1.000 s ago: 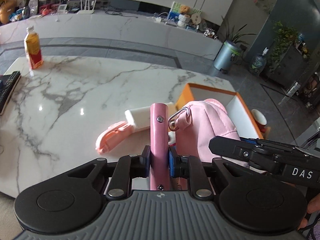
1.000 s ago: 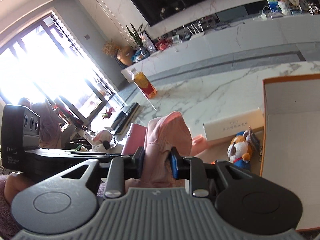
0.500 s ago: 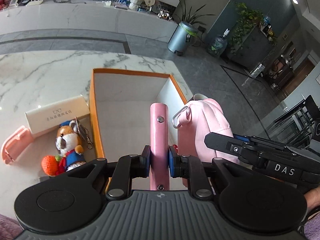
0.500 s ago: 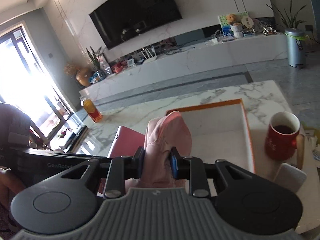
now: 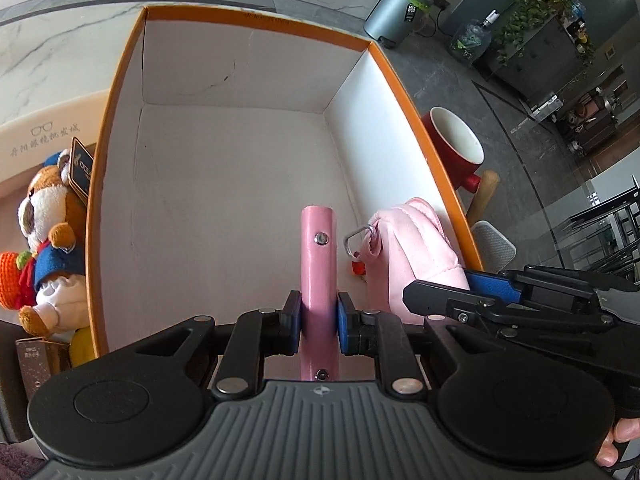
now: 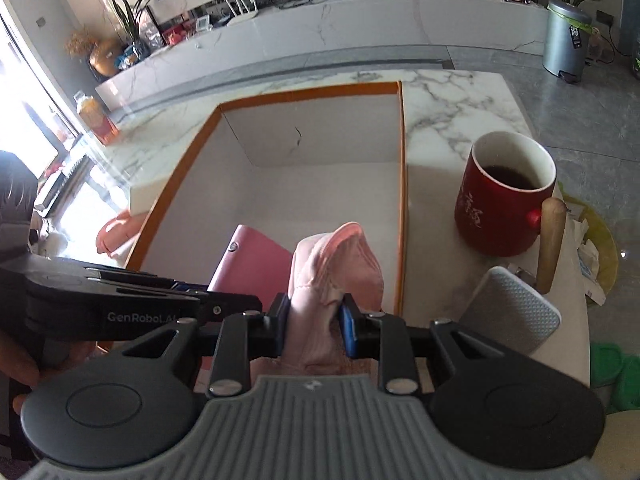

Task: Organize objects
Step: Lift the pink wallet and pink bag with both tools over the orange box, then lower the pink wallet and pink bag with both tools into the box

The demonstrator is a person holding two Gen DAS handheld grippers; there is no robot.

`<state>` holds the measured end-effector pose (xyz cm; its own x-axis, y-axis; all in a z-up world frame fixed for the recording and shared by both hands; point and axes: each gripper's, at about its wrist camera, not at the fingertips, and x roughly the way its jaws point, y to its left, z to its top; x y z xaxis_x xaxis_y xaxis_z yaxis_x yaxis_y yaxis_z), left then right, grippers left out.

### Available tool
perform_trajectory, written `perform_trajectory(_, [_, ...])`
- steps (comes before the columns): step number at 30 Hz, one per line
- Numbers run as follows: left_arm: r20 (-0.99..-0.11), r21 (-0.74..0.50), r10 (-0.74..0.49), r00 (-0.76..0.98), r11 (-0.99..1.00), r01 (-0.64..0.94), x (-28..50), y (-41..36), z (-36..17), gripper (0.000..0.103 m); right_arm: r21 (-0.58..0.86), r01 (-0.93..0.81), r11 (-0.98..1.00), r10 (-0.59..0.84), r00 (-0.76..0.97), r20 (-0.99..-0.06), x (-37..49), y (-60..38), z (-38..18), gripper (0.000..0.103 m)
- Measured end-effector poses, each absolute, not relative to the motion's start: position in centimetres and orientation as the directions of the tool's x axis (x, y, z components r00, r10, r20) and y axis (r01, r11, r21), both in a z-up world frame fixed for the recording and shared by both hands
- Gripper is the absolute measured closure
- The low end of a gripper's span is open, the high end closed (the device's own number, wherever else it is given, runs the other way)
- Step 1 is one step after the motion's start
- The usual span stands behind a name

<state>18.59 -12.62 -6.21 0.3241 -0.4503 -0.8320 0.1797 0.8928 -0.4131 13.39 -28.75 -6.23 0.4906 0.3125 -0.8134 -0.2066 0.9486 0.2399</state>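
Note:
My left gripper (image 5: 319, 322) is shut on a flat pink case (image 5: 318, 264), held edge-up over the near part of an open orange-rimmed box (image 5: 120, 92) with a white inside. The case also shows in the right wrist view (image 6: 250, 262). My right gripper (image 6: 314, 330) is shut on a soft pink pouch (image 6: 334, 268), beside the case, over the box's near right corner. The pouch (image 5: 408, 248) has a metal clip. The box (image 6: 400, 184) holds nothing else that I can see.
A plush bear with an orange toy (image 5: 48, 240) and a cream glasses box (image 5: 36, 140) lie left of the box. A red mug of dark drink (image 6: 504, 196) and a grey ridged pad (image 6: 508, 316) stand right of it. A juice bottle (image 6: 96, 120) is far left.
Both grippers have carried the pink case and pouch from over the table to above the box and lowered them toward its near end. Both grips stay shut.

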Motion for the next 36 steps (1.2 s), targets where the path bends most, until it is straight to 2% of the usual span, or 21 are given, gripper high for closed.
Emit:
perform_trajectory(7, [-0.841,-0.431,-0.451,0.299,0.892,0.134,18.8,-13.1,-7.2,0.083,0.251,-0.178,0.951,0.306,0.447,-0.841,13.9,-29.0,-6.4,0.072])
perform_trajectory(13, [-0.849,-0.421,-0.438,0.296,0.899,0.122,18.3,-12.7,-7.1,0.083,0.248,-0.186,0.951,0.307,0.453,-0.837,13.1,-29.0,-5.3,0.064])
perform_trajectory(16, [-0.852,-0.418,-0.433,0.294,0.901,0.115,18.0,-12.2,-7.1,0.083,0.202,-0.187,0.961,0.269,0.481,-0.835,12.7,-29.2,-4.7,0.061])
perform_trajectory(18, [-0.851,-0.422,-0.435,0.295,0.9,0.11,17.8,-11.8,-7.1,0.083,0.19,-0.197,0.962,0.264,0.484,-0.834,12.5,-29.2,-4.6,0.063])
perform_trajectory(19, [-0.847,-0.428,-0.441,0.296,0.897,0.111,17.7,-11.7,-7.0,0.083,0.177,-0.202,0.963,0.256,0.491,-0.833,12.4,-29.1,-4.5,0.066])
perform_trajectory(20, [-0.84,-0.443,-0.455,0.295,0.89,0.11,17.6,-11.6,-7.0,0.083,0.157,-0.204,0.966,0.241,0.502,-0.831,12.3,-29.0,-4.3,0.074])
perform_trajectory(24, [-0.824,-0.471,-0.481,0.3,0.875,0.11,17.1,-11.2,-6.2,0.083,0.114,-0.194,0.974,0.204,0.546,-0.813,11.8,-29.4,-3.5,0.083])
perform_trajectory(27, [-0.82,-0.471,-0.481,0.309,0.875,0.112,17.0,-11.7,-5.5,0.082,0.08,-0.165,0.983,0.161,0.571,-0.805,11.6,-30.0,-3.1,0.081])
perform_trajectory(29, [-0.831,-0.451,-0.465,0.305,0.885,0.12,17.0,-12.1,-5.7,0.082,0.082,-0.155,0.985,0.158,0.582,-0.798,11.3,-30.5,-2.8,0.076])
perform_trajectory(32, [-0.852,-0.437,-0.445,0.275,0.895,0.094,17.5,-12.7,-6.9,0.082,0.128,-0.173,0.977,0.205,0.563,-0.801,11.0,-30.7,-2.7,0.076])
perform_trajectory(36, [-0.834,-0.483,-0.484,0.265,0.872,0.076,17.2,-12.1,-6.8,0.078,0.072,-0.214,0.974,0.178,0.535,-0.826,10.6,-29.7,-3.4,0.076])
